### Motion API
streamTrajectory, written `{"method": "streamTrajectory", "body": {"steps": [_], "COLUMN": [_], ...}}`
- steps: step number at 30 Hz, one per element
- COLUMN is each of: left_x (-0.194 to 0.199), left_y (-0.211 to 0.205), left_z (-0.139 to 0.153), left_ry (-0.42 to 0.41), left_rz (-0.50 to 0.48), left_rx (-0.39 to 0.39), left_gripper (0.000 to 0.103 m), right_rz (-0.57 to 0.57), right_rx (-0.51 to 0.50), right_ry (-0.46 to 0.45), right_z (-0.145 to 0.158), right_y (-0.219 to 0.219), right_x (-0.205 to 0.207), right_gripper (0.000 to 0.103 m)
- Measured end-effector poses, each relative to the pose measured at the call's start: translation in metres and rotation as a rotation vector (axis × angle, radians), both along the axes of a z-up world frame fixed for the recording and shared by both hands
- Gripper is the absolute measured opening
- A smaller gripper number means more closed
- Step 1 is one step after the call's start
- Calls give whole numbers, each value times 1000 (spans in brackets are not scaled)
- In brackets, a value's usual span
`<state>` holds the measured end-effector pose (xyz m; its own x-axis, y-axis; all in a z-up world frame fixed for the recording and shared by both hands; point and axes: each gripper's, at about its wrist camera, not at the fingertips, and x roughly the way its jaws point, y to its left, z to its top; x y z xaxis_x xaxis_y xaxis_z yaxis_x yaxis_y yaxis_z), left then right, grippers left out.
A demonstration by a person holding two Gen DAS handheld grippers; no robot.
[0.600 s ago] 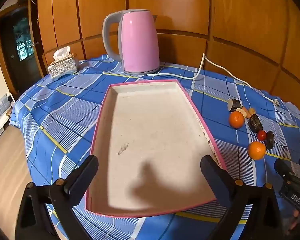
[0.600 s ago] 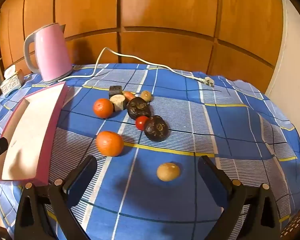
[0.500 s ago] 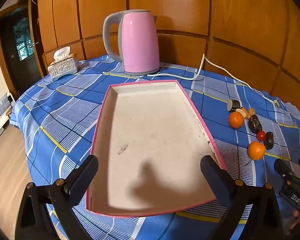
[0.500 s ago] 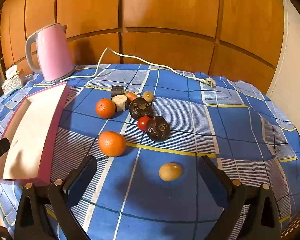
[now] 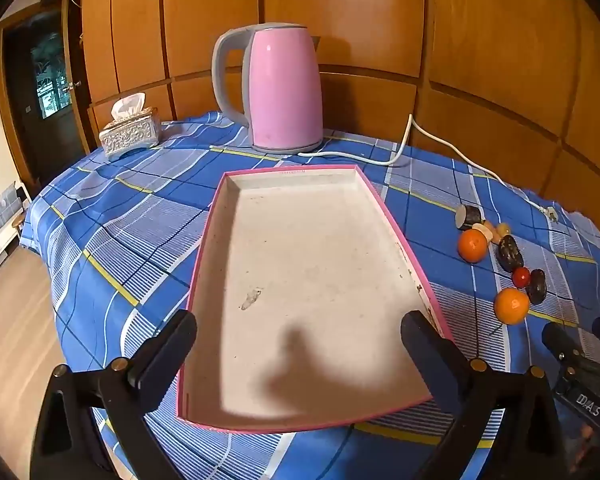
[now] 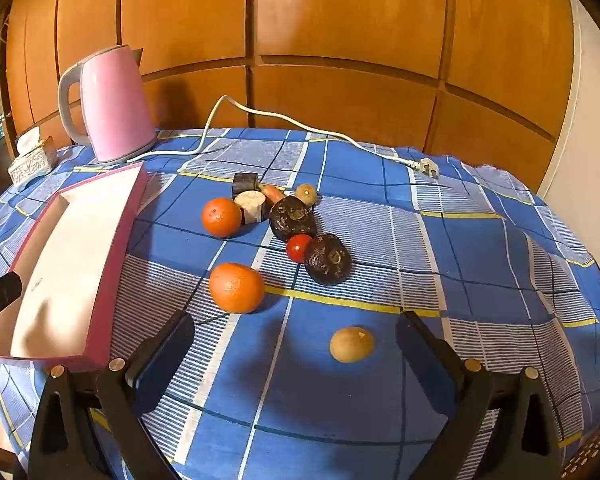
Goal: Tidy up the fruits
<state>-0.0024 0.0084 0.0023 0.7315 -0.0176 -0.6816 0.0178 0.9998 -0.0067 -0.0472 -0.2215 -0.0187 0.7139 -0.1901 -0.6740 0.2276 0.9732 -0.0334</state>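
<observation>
A pink-rimmed tray point(image 5: 392, 220) with nothing in it lies on the blue checked cloth; my left gripper point(image 5: 298, 334) hovers open over its near end. In the right wrist view the tray point(image 6: 118, 240) is at the left. Right of it lie two oranges point(image 6: 236, 287) point(image 6: 221, 217), a red tomato point(image 6: 298, 248), two dark round fruits point(image 6: 327, 259) point(image 6: 292, 218) and several small pieces. A small tan fruit point(image 6: 352, 344) sits between the fingers of my open right gripper point(image 6: 296, 340), untouched. The right gripper also shows at the left view's lower right edge.
A pink kettle point(image 5: 282, 88) stands behind the tray, its white cord point(image 6: 284, 120) trailing across the cloth to a loose plug point(image 6: 428, 168). A silver tissue box point(image 5: 130, 134) sits at the far left. Wood panelling backs the round table; floor lies beyond its left edge.
The right gripper has crept forward a little, so the fruits sit lower and nearer in its view. The left gripper has not moved.
</observation>
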Motion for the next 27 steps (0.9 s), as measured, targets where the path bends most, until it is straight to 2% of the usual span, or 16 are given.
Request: {"method": "streamTrajectory", "body": {"steps": [27], "left_x": [-2], "left_y": [1], "left_z": [0], "left_ry": [6], "left_rz": [-1], "left_rx": [-2], "left_gripper": [103], "right_rz": [13], "right_rx": [-8], "right_ry": [-7], "right_z": [3], "right_y": [4], "right_x": [0], "right_gripper": [102]}}
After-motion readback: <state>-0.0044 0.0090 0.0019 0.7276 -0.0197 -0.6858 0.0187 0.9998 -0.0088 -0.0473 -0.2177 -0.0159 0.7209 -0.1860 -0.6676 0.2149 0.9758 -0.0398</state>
